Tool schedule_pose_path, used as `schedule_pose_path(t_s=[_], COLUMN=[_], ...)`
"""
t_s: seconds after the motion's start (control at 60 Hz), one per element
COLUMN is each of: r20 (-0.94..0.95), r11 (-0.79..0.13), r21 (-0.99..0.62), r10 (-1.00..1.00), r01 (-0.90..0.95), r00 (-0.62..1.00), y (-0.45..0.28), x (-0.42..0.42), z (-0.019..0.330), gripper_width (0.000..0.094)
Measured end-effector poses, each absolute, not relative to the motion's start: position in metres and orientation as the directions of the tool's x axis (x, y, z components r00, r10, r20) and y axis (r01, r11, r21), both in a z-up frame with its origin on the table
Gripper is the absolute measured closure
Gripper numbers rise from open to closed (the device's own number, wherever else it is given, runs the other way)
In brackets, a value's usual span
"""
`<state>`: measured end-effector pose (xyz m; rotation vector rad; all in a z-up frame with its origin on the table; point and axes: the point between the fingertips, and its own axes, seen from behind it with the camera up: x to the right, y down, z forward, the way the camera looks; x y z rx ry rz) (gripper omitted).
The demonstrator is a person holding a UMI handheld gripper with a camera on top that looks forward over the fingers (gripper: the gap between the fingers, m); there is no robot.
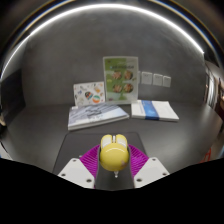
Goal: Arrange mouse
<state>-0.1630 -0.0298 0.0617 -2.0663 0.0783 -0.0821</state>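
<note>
Your claw (113, 172) sits nearest the lens, its 2 fingers closed in on a yellow mouse (112, 153), with the purple pads (90, 158) pressing against its 2 flanks. No gap shows on either side, so I judge the mouse gripped rather than merely standing between the fingers. Whether it is lifted or resting on the counter (40, 130) I cannot tell.

The relation that matters: the mouse lies dead centre in the claw, its long axis running straight along the fingers and pointing away from you, toward the far edge of the counter. Its rounded far end pokes out just beyond the fingertips.

Ahead of it, along the far edge, lie 2 things. A stack of papers (97, 117) lies directly beyond the mouse, slightly to your left, and a white booklet with a blue stripe (155, 110) lies to your right of it. Against the wall behind them stand a small card (88, 94) and a taller green leaflet (120, 79).

Bare counter lies between the mouse and the papers, so you likely have room to set it down there. Keep its axis as it is if you want it square to the counter's edge.
</note>
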Motion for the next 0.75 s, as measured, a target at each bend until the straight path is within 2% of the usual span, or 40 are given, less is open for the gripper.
schedule_pose_path(t_s=[0.067,0.217,0.233,0.333,0.467,0.483,0.5,0.583,0.617,0.75], r20=[0.053,0.021,0.017,0.049,0.021,0.005,-0.01,-0.065,-0.078,-0.109], r11=[-0.514,-0.592,-0.569,-0.579,-0.617,-0.622,-0.624,-0.628,-0.631,-0.615], r21=[-0.858,-0.804,-0.82,-0.815,-0.787,-0.782,-0.781,-0.775,-0.773,-0.785], r10=[-0.101,-0.12,-0.126,-0.119,-0.058,-0.053,-0.047,-0.019,-0.005,0.012], r01=[-0.006,-0.055,-0.059,-0.029,-0.02,-0.029,-0.037,-0.063,-0.064,-0.078], r00=[0.993,0.993,0.992,0.992,0.998,0.999,0.999,0.998,0.997,0.994], y=[-0.027,-0.025,-0.021,-0.015,-0.012,-0.013,-0.014,-0.022,-0.027,-0.058], x=[-0.177,-0.198,-0.197,-0.197,-0.2,-0.2,-0.2,-0.2,-0.198,-0.172], z=[0.032,-0.011,-0.009,-0.01,-0.01,-0.01,-0.01,-0.002,0.003,0.027], gripper_width=[0.0552,0.0545,0.0539,0.0518,0.0409,0.0323,0.031,0.005,0.0105,0.0086])
